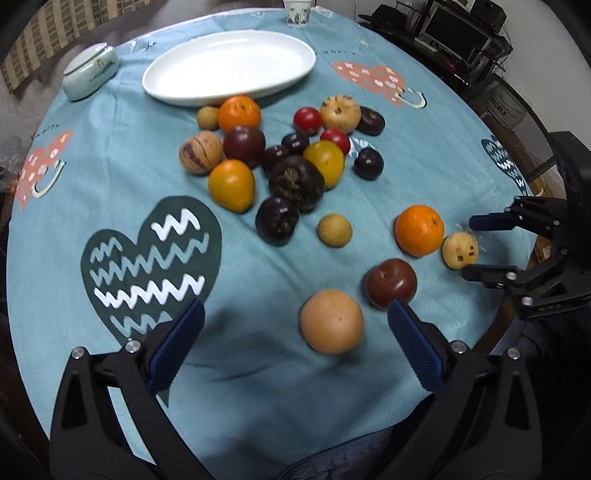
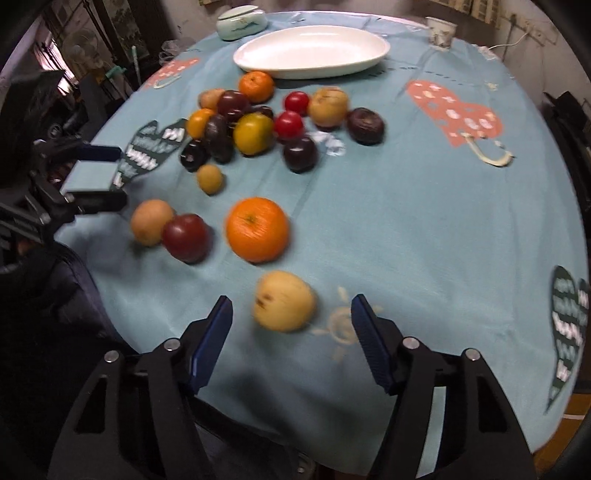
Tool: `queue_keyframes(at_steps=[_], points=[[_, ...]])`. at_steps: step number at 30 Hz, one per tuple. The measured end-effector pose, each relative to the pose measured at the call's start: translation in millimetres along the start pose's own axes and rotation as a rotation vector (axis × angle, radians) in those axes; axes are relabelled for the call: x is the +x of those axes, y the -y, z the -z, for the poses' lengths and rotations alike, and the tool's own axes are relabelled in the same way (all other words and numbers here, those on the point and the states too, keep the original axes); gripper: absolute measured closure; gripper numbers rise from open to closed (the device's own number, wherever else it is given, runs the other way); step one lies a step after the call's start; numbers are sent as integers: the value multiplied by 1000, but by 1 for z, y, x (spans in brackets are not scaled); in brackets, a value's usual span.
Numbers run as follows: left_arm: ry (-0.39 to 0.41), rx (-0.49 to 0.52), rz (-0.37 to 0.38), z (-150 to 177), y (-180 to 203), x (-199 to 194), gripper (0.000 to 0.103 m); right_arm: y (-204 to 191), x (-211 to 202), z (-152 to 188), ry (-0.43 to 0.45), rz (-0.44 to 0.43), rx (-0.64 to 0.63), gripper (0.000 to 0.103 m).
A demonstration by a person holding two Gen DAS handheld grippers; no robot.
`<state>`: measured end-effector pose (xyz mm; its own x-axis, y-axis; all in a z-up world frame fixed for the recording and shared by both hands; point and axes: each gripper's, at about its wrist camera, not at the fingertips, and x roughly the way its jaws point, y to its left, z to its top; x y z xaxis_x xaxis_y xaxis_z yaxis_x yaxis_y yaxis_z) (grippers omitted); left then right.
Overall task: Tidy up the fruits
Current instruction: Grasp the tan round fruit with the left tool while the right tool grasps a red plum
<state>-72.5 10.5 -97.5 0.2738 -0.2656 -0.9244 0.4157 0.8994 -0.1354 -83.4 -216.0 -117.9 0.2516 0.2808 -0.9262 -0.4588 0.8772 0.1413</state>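
Observation:
Several fruits lie on a round table with a light blue cloth (image 1: 110, 177). A white oval plate (image 1: 229, 66) stands empty at the far side. My left gripper (image 1: 295, 317) is open, just short of a tan round fruit (image 1: 331, 321) and a dark red plum (image 1: 391, 282). My right gripper (image 2: 291, 317) is open, with a yellow pear-like fruit (image 2: 284, 305) lying between its tips. It also shows in the left wrist view (image 1: 460, 251), next to an orange (image 1: 419, 229). A cluster of dark, orange and red fruits (image 1: 295, 181) lies mid-table.
A pale green lidded jar (image 1: 90, 72) and a paper cup (image 1: 297, 13) stand at the far edge. The table's near edge is close to both grippers. Dark shelves and equipment (image 1: 461, 33) stand beyond the table.

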Motion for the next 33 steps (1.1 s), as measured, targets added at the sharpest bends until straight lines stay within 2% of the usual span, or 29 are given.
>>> queue_keyframes(at_steps=[2, 3, 4, 9, 11, 12, 13, 14, 15, 16, 18, 22, 25, 28, 31, 33], points=[[-28, 6, 8, 2, 3, 6, 2, -3, 14, -3, -52, 37, -10, 47], [-39, 7, 12, 4, 4, 8, 2, -3, 21, -3, -80, 29, -5, 60], [-51, 9, 17, 4, 6, 11, 2, -2, 21, -3, -85, 32, -1, 63], [-108, 13, 24, 5, 12, 29, 3, -1, 19, -5, -97, 19, -17, 65], [-129, 0, 26, 5, 9, 36, 12, -2, 16, -6, -99, 20, -22, 65], [-148, -16, 20, 4, 6, 42, 25, -4, 15, -8, -101, 15, -22, 65], [-159, -31, 27, 4, 3, 45, 27, -4, 14, -8, -99, 18, -23, 65], [-146, -36, 37, 3, 2, 43, 29, -3, 14, -9, -100, 21, -23, 65], [-142, -31, 42, 2, 3, 42, 35, -3, 15, -9, -100, 21, -22, 65], [-137, -26, 53, 1, 3, 42, 47, -2, 14, -10, -100, 21, -16, 65], [-132, -35, 79, -6, 3, 39, 57, -2, 13, -13, -93, 10, -10, 65], [-102, -40, 15, -28, -4, 39, 57, -2, 2, -32, -35, -12, -17, 65], [-97, -70, 35, -45, -9, 42, 58, -2, -3, -69, 62, -4, -25, 65], [-58, -64, -30, -62, -11, 35, 60, -1, 6, -105, 116, 9, -19, 65], [-18, -96, -23, -74, -20, 23, 60, -1, 26, -133, 105, 31, -37, 65], [15, -91, -32, -78, -23, 13, 54, 0, 34, -141, 89, 45, -37, 65]])
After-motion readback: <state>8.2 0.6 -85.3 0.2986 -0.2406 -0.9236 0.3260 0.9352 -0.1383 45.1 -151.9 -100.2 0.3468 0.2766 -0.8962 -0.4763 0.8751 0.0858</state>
